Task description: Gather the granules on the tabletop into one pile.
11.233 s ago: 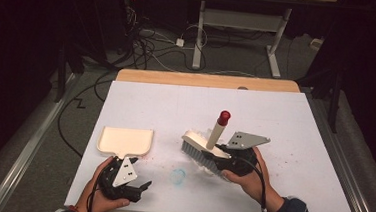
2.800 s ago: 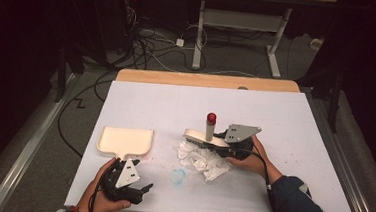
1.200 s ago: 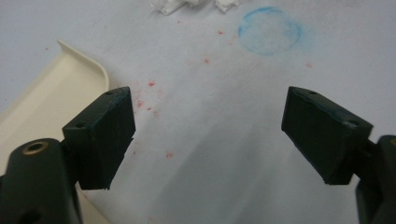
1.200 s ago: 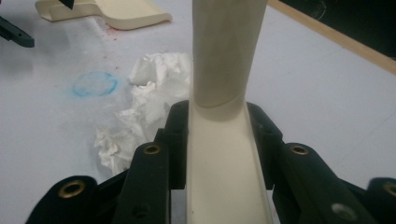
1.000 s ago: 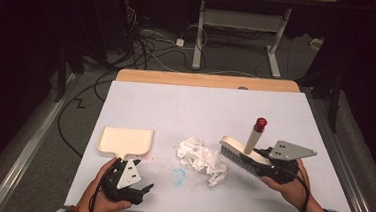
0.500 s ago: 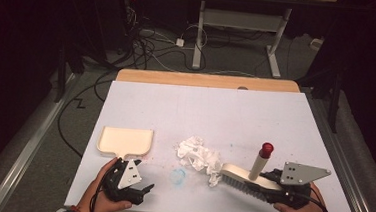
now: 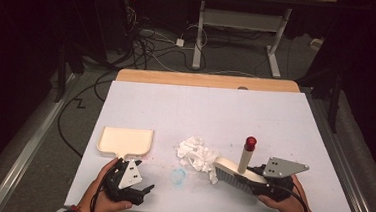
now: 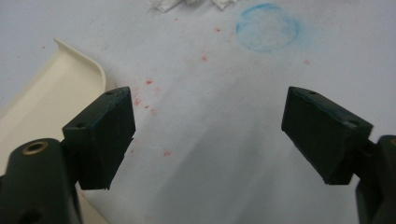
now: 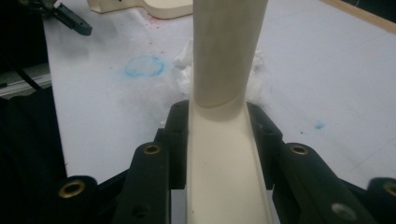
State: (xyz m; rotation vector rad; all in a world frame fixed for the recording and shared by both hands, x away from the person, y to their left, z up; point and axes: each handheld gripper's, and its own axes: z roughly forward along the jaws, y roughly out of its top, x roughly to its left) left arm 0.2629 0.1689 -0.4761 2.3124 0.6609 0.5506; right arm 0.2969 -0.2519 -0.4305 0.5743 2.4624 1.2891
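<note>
A cream brush (image 7: 233, 170) with a red-tipped upright handle (image 7: 247, 152) stands bristles down on the white table cover (image 7: 205, 112). My right gripper (image 7: 258, 181) is shut on its flat back, and the bristles' left end meets a wad of crumpled white paper (image 7: 196, 154). In the right gripper view the jaws clamp the brush (image 9: 219, 158) from both sides, with the paper (image 9: 186, 58) just beyond. A cream dustpan (image 7: 124, 141) lies at the left. My left gripper (image 7: 133, 176) rests beside the dustpan's handle, open, with bare table between its fingers (image 8: 102, 135) and the dustpan (image 8: 46, 100) to its left.
A blue smudged ring (image 7: 177, 175) and red specks mark the cover between the grippers. The table's wooden far edge (image 7: 208, 81) sits beyond the cover. Cables and a desk frame (image 7: 237, 24) lie on the floor behind.
The right gripper carried the brush toward the near edge and down, then left, so its bristles now touch the paper wad. The left gripper stayed put.
</note>
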